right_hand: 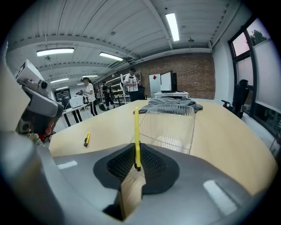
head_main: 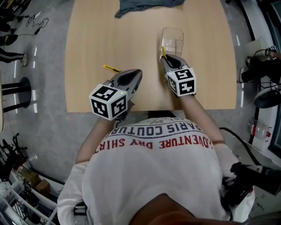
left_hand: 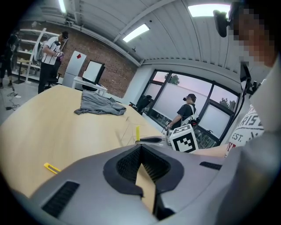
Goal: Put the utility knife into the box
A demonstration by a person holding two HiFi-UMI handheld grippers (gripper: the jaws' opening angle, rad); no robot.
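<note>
A yellow utility knife stands upright between the jaws of my right gripper, which is shut on its lower end. In the head view the knife and right gripper sit just in front of the near wall of a clear plastic box. The ribbed box stands close ahead, slightly to the right. A second yellow utility knife lies flat on the table, left of my left gripper. The left gripper is shut with nothing in it.
The wooden table has its near edge right under both grippers. A grey cloth lies at the table's far edge. People stand among desks and shelves in the room beyond the table.
</note>
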